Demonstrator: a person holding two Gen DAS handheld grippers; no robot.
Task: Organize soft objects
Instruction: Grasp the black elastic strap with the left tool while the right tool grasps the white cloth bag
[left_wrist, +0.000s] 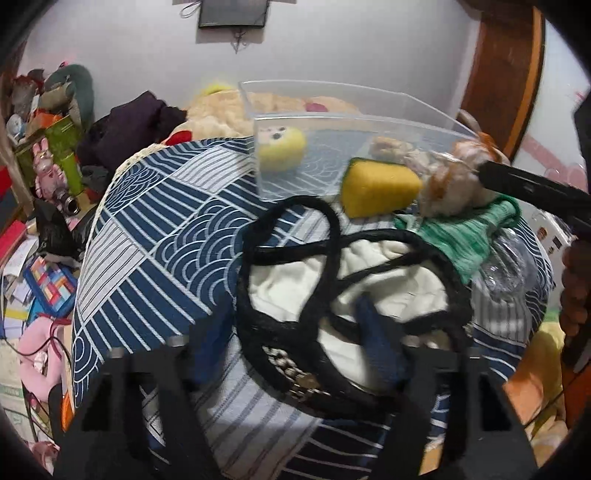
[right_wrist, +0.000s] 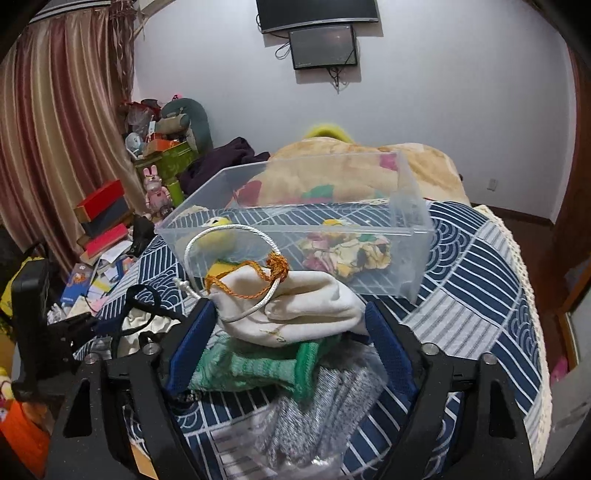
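Cream fabric, a drawstring pouch (right_wrist: 295, 306), sits between the blue pads (right_wrist: 192, 343) of the right gripper (right_wrist: 291, 332), which appear to pinch it from both sides above a green knitted piece (right_wrist: 251, 369) and a grey knit in plastic wrap (right_wrist: 314, 417). The left gripper (left_wrist: 295, 369) has its fingers spread; a black-trimmed white garment (left_wrist: 332, 288) lies between them, seemingly ungripped. Farther on, a yellow sponge (left_wrist: 376, 184) rests just outside the clear plastic box (right_wrist: 406, 225). Inside the box lie a small yellow plush (left_wrist: 282, 149) and a floral cloth (right_wrist: 347, 254), so the task is judged partly done: pouch, green knit, grey knit, garment and sponge remain. The box's near wall stands between pouch and interior, so entry must be over the rim; much of the box floor is bare, and the patterned tablecloth (right_wrist: 480, 277) to the right is open up to its fringed edge
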